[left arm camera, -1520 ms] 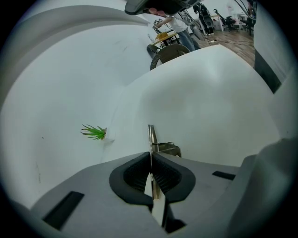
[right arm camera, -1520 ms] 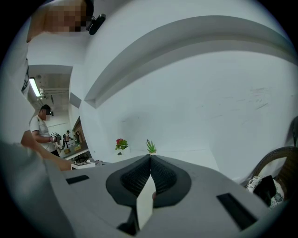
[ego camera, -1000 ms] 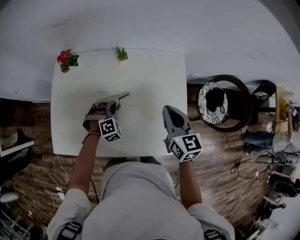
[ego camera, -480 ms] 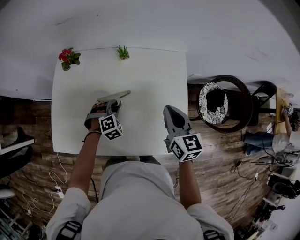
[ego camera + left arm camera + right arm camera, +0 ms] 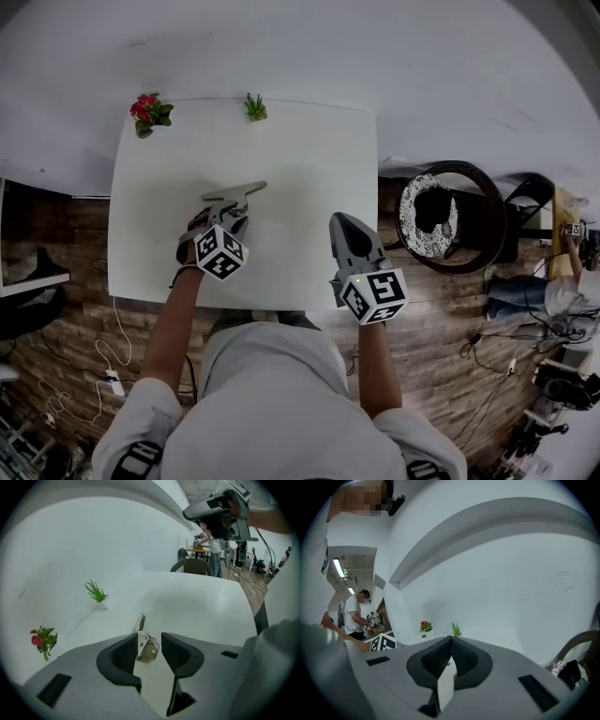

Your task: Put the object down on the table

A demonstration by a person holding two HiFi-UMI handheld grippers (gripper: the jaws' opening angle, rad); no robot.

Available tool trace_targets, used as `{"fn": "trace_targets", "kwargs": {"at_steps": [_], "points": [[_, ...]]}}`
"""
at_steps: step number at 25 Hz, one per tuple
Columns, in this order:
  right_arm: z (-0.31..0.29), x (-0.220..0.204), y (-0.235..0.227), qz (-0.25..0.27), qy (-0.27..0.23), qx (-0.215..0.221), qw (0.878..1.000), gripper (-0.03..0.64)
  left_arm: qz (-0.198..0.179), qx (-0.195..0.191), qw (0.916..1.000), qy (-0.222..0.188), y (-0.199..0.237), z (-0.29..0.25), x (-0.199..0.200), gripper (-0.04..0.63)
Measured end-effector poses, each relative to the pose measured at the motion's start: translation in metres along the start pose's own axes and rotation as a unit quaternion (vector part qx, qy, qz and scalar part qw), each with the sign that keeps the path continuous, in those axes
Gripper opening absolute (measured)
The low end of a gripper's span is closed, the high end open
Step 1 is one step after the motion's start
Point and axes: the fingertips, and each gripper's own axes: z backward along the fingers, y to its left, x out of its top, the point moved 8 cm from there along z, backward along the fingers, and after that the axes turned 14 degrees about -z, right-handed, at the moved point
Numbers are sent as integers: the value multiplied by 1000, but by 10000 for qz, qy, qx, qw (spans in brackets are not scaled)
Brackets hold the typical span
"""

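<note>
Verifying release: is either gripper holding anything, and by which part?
Nothing held. Left gripper jaws have just been opening; metal object lies between them on the table. Right gripper shut, empty.

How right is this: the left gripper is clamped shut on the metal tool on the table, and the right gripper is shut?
Wrong: the left gripper is open, its jaws having just been opening, the metal tool between them on the table; the left gripper view shows it. The right gripper is shut.

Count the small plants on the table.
2: a red-flowered plant at the far left corner, a green plant on the far edge to its right. None looks hidden.
</note>
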Motion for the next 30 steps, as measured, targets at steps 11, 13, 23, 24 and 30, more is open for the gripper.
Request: {"fn": "trace_targets", "kwargs": {"at_steps": [11,13,23,24,30], "points": [[14,8,15,134,-144,302,9994,9,778,698,9935,-454,2,59,11,144],[14,10,18,135,-190,370,9990,9,931,850,9906,-529,5,72,11,134],[22,17,31,211,-308,528,9979,9,1564,1558,9712,-899,10,132,10,63],[23,17,31,211,-323,529,9979,9,1655,1628,9680,-950,11,137,9,59],[25,21,31,269,-389,529,9975,9,2047,2216,9453,-1240,17,167,2,26]]}}
